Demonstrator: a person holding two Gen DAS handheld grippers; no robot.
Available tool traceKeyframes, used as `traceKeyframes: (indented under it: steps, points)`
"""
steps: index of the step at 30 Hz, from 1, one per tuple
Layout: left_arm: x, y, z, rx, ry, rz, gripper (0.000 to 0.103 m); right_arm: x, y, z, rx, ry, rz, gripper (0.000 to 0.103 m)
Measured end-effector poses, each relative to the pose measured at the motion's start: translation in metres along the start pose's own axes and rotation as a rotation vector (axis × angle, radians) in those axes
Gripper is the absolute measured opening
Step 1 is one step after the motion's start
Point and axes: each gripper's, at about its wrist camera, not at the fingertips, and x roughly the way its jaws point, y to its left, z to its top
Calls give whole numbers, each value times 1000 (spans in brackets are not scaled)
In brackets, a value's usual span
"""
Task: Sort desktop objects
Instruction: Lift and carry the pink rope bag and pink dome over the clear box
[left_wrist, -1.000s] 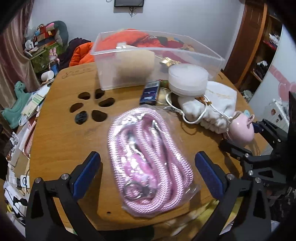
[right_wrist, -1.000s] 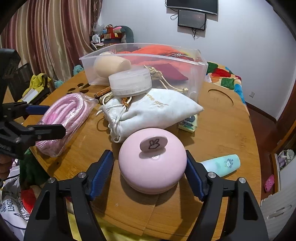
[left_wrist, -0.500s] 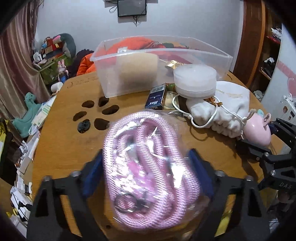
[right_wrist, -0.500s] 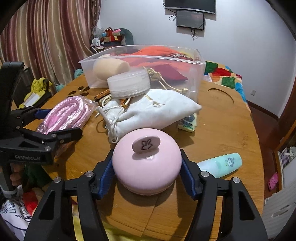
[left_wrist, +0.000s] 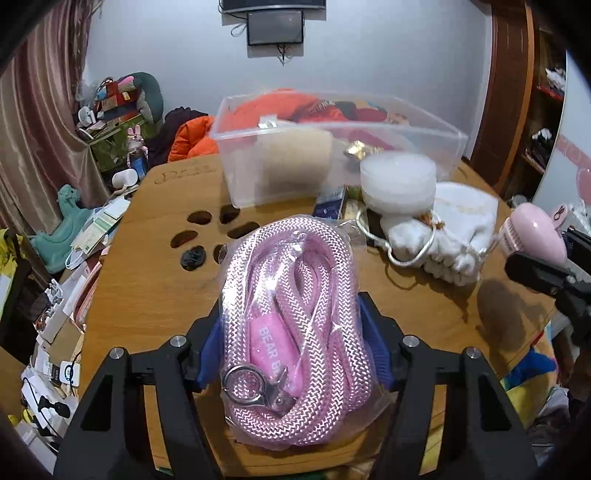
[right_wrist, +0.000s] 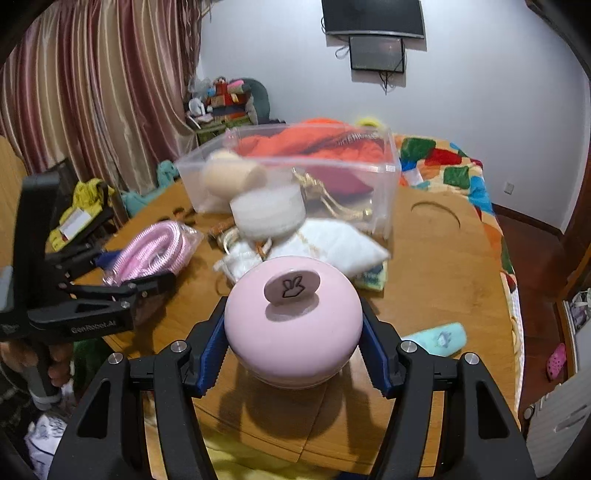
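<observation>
A: Starting with the bin (left_wrist: 332, 162): clear plastic, at the far side of the surface (left_wrist: 147, 280), holding a tan rounded block (left_wrist: 295, 162) and some gold trinkets (left_wrist: 360, 149). Orange and red cloth shows through the walls; inside or behind, cannot tell.

B: Loose things?

A: A frosted round tub (left_wrist: 398, 182) rests on a white drawstring pouch (left_wrist: 458, 236), just in front of the bin. A teal tube (right_wrist: 436, 338) lies apart, near the right edge.

B: Left gripper (left_wrist: 291, 350)?

A: Pitched down, jaws closing on the bagged pink rope (left_wrist: 291, 317). Blue pads (left_wrist: 373, 350) press the bag on both sides. The bag's near end lies at the surface's near edge.

B: Right gripper (right_wrist: 293, 347)?

A: Also angled down, jaws clamped on either side of a pink jar (right_wrist: 293, 325) with a bunny tab on its lid. The jar hangs clear of the surface, its shadow beneath.

B: Anything unclear?

A: The right view is blurred beyond the jar. A dark box (left_wrist: 327, 208) and other packets behind the rope are half hidden. A hand grips the left gripper's handle (right_wrist: 40, 369), mostly cut off.
</observation>
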Motion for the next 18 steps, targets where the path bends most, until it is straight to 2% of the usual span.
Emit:
traceKeyframes:
  steps: [6,18]
  points:
    - [-17,10,15,-29,-64,1,62,-13,4,20,-21,-50,4,60]
    - [-33,21,37,-67,-142,-42,60,-12,7,41,-37,-74,4,60]
